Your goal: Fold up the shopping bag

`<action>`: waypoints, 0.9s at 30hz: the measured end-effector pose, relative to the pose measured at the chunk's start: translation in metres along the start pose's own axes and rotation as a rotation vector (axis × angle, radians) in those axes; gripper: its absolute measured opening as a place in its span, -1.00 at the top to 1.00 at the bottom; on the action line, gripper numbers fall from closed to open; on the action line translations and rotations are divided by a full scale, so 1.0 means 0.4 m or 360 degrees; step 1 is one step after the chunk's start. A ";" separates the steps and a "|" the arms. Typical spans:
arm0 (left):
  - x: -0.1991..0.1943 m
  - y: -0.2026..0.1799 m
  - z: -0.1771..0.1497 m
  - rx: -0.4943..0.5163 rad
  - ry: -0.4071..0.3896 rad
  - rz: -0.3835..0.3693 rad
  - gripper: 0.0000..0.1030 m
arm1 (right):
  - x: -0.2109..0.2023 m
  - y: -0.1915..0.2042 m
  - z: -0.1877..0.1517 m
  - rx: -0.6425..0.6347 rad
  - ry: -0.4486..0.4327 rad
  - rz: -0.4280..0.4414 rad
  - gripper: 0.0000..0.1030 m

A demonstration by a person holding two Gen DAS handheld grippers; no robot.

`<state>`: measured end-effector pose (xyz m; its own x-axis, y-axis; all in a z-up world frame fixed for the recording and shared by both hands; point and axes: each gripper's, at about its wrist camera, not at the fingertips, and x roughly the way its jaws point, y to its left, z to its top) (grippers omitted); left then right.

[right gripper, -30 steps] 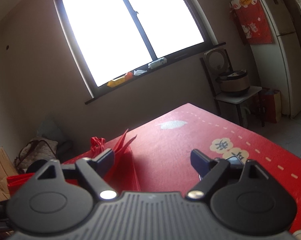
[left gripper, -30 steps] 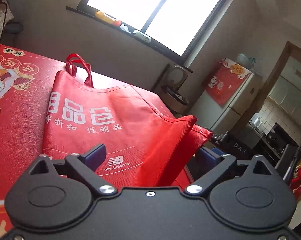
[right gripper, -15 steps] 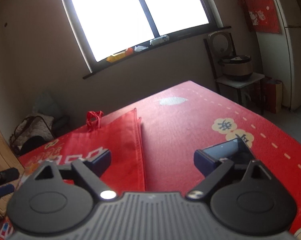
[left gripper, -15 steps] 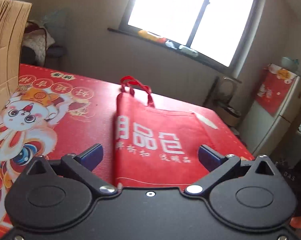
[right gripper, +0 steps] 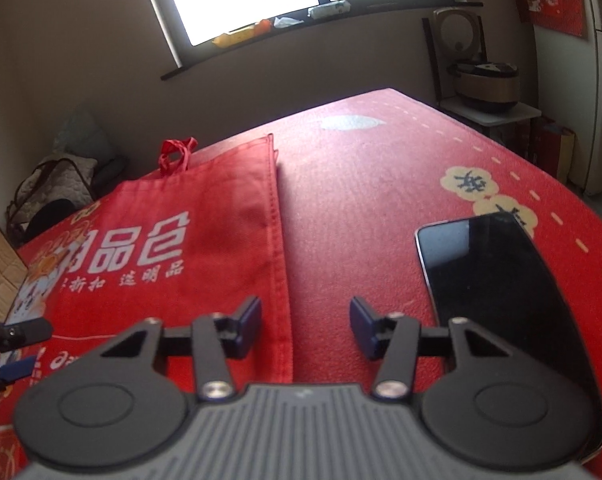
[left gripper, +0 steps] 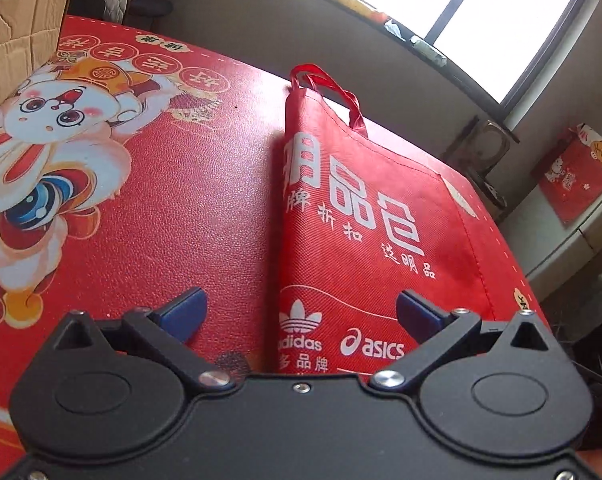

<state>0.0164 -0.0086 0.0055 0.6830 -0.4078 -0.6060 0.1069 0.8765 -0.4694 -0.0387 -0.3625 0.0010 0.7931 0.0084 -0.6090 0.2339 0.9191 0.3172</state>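
Lying flat on the desk (left gripper: 161, 208), the red shopping bag (left gripper: 353, 216) points its handles (left gripper: 325, 92) toward twelve o'clock; left gripper (left gripper: 301, 310) and right gripper (right gripper: 305, 322) both hover released, grasping nothing.

Red shopping bag (left gripper: 365, 216) with white lettering; red table (left gripper: 173, 208) cover printed with a cartoon rabbit; black phone (right gripper: 497, 280).

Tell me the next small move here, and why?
Probably lower the right tongs onto the long stitched edge of the shopping bag and pinch it. The bag lies flat on the red tablecloth, both tongs are open and empty, and that edge sits just between the right fingers. Keep off the phone.
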 end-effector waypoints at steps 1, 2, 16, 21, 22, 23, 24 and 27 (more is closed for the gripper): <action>0.000 0.001 -0.001 -0.0001 -0.0003 -0.0013 -0.99 | -0.002 -0.003 0.001 0.0012 -0.0006 -0.0005 -0.10; -0.003 0.004 -0.003 -0.0003 -0.0011 -0.0037 -0.99 | -0.004 -0.006 0.002 0.0024 -0.0011 -0.0010 -0.17; -0.016 0.051 -0.001 -0.0084 0.0015 -0.0280 -0.99 | -0.064 0.055 -0.005 -0.0161 -0.0233 0.0219 0.88; -0.013 0.070 0.007 -0.0177 0.0035 -0.0322 -0.99 | -0.085 0.125 0.014 -0.0325 -0.0284 0.0247 0.91; -0.013 0.072 0.009 -0.0193 0.0039 -0.0326 -0.99 | -0.078 0.135 0.021 -0.0353 -0.0271 0.0238 0.91; -0.013 0.075 0.010 -0.0210 0.0038 -0.0328 -0.99 | -0.072 0.146 0.028 -0.0380 -0.0257 0.0230 0.91; -0.013 0.079 0.012 -0.0226 0.0038 -0.0330 -0.99 | -0.066 0.156 0.034 -0.0407 -0.0244 0.0221 0.91; -0.014 0.083 0.014 -0.0239 0.0025 -0.0306 -0.99 | -0.047 0.188 0.054 -0.0489 -0.0203 0.0196 0.92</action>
<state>0.0201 0.0239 -0.0031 0.6489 -0.5685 -0.5057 0.1243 0.7348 -0.6667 -0.0239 -0.3023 0.0520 0.8732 0.0949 -0.4780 -0.0324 0.9900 0.1372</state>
